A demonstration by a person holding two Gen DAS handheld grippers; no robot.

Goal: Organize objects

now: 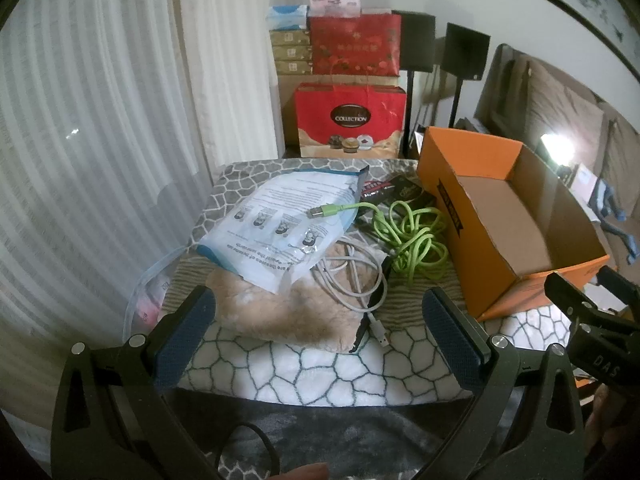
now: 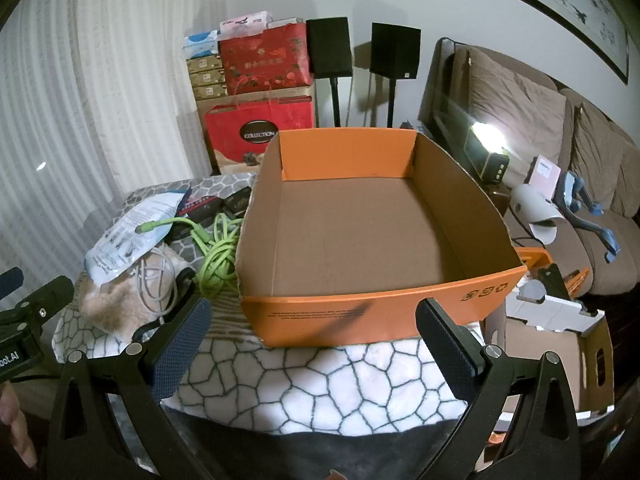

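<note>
Left gripper is wide open and holds nothing. It hangs over the fuzzy tan pad. A white cable and a plastic bag lie on that pad. The green cable sits between the pad and the orange box.

Right gripper is wide open too, holding nothing, just before the orange box. The green cable lies left of the box.
</note>
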